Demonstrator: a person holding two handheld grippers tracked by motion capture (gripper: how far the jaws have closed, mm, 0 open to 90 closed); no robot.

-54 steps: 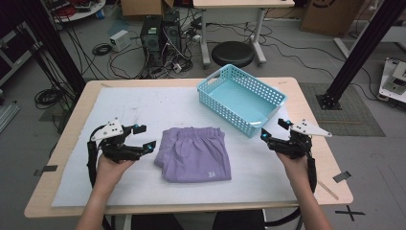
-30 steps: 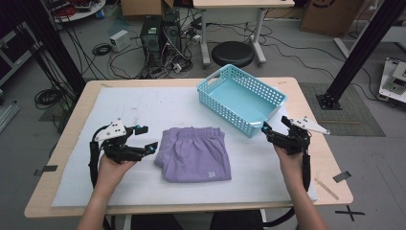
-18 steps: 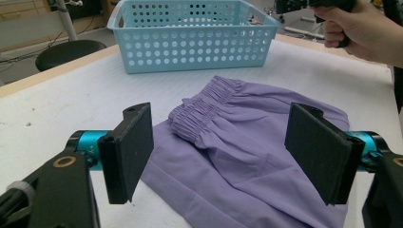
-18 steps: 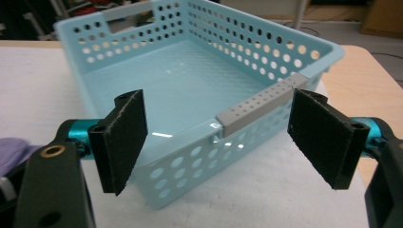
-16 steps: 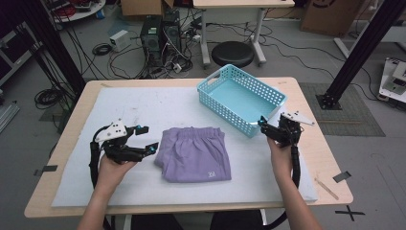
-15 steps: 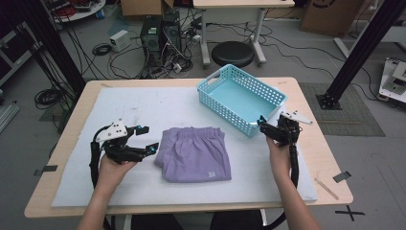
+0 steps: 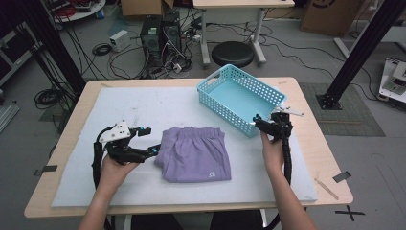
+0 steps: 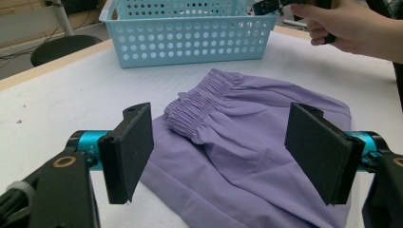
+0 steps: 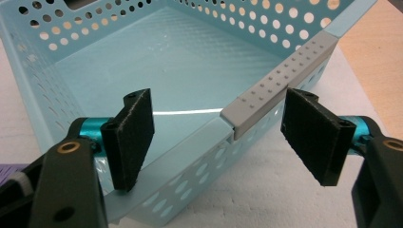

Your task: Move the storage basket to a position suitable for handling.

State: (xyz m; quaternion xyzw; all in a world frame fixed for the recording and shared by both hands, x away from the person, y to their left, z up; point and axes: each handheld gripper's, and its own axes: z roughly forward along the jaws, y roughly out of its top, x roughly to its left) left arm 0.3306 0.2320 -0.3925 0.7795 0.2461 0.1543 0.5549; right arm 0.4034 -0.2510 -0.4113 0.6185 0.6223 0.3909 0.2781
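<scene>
Folded purple shorts (image 7: pixel 194 153) lie on the white mat in the middle of the table, waistband towards the far side. My left gripper (image 7: pixel 150 139) is open at their left edge; in the left gripper view its jaws (image 8: pixel 223 152) stand wide apart with the shorts (image 8: pixel 256 118) just ahead. A light blue perforated basket (image 7: pixel 218 79) sits empty at the back right. My right gripper (image 7: pixel 262 125) is open at the basket's near corner. In the right gripper view (image 9: pixel 218 137) the rim (image 9: pixel 280 71) runs between the jaws, one inside the basket, one outside.
The white mat (image 7: pixel 143 103) covers most of the wooden table (image 7: pixel 313 139). Beyond the far edge are a black stool (image 7: pixel 232 52), computer towers (image 7: pixel 160 28) and cables on the floor. A black frame post (image 7: pixel 356 52) rises at the right.
My right gripper has moved left and forward from the table's right side to the basket's near corner. The left gripper has stayed beside the shorts.
</scene>
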